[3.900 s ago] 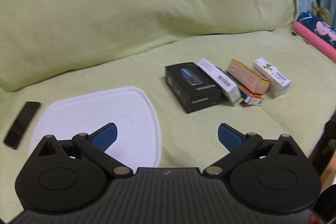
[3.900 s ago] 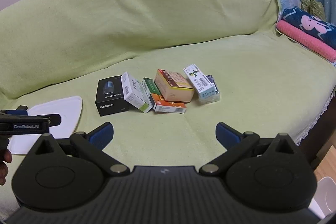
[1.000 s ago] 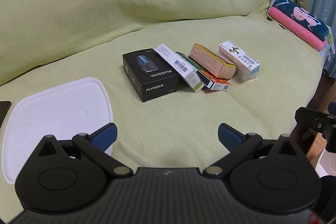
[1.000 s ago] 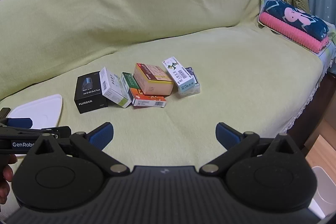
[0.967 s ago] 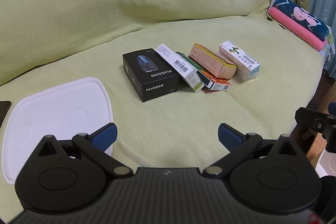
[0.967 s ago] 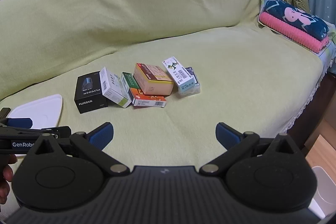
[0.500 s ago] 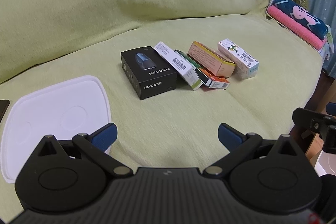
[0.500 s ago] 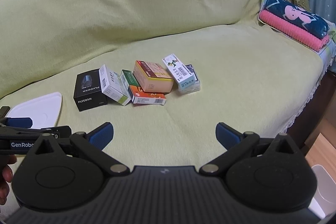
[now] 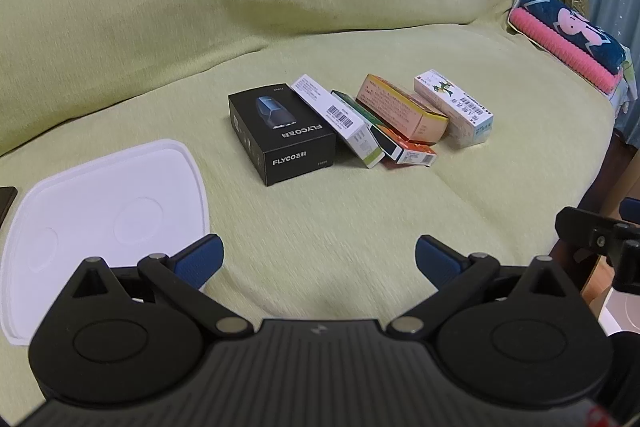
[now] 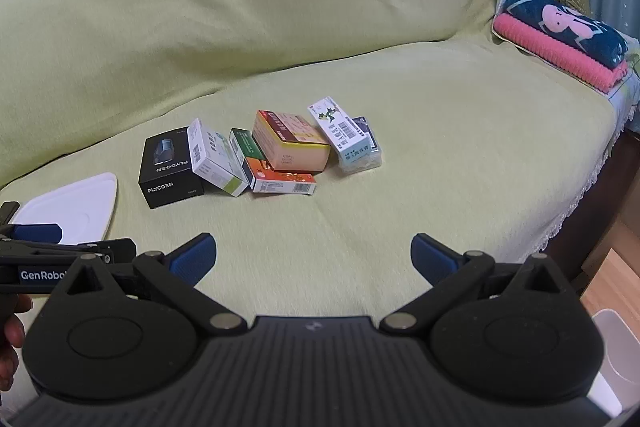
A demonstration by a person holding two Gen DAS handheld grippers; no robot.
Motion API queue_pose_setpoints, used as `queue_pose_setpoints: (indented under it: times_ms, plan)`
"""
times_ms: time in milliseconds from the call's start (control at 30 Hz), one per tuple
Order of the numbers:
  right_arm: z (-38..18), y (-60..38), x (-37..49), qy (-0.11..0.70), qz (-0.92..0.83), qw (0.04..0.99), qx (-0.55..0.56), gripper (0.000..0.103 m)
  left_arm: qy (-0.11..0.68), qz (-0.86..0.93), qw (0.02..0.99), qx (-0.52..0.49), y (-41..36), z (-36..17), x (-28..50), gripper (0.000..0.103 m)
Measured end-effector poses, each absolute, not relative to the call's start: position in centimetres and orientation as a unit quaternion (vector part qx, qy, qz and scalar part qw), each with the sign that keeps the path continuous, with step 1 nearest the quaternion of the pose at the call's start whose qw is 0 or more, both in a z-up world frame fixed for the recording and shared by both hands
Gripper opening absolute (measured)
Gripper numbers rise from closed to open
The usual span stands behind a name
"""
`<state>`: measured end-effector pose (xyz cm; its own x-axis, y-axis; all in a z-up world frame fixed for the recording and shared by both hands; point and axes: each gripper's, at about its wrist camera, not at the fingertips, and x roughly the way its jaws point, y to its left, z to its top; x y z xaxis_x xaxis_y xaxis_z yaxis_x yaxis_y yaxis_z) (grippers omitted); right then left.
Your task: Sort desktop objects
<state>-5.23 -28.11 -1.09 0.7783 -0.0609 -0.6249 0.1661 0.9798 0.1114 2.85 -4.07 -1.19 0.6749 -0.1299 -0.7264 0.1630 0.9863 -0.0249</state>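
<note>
A row of small boxes lies on the green-covered sofa seat: a black FLYCO box point(image 9: 280, 137) point(image 10: 170, 167), a white box with a green end point(image 9: 338, 119) point(image 10: 214, 157), a green and orange box point(image 9: 400, 151) point(image 10: 276, 179), a peach box point(image 9: 400, 107) point(image 10: 290, 141) and a white and pale blue box point(image 9: 454, 105) point(image 10: 340, 133). A white flat lid point(image 9: 100, 223) point(image 10: 76, 207) lies to their left. My left gripper point(image 9: 318, 259) is open and empty, well short of the boxes. My right gripper point(image 10: 312, 253) is open and empty too.
A dark phone point(image 9: 6, 197) lies left of the lid. A folded pink and navy towel point(image 9: 568, 39) point(image 10: 560, 31) sits at the right end of the sofa. The seat's front edge drops off at right, with a white bin point(image 10: 616, 343) on the floor.
Both grippers have drifted slightly closer to the boxes. Nothing on the seat has moved and both stay open.
</note>
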Motion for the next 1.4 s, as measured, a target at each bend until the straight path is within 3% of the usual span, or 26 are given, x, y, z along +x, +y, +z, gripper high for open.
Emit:
queue_pose_setpoints:
  times_ms: [1400]
  plan:
    - [-2.3, -27.4, -3.6, 0.344, -0.061, 0.936, 0.045, 0.103, 0.406, -0.075, 0.911, 0.016, -3.6, -2.3, 3.6, 0.103]
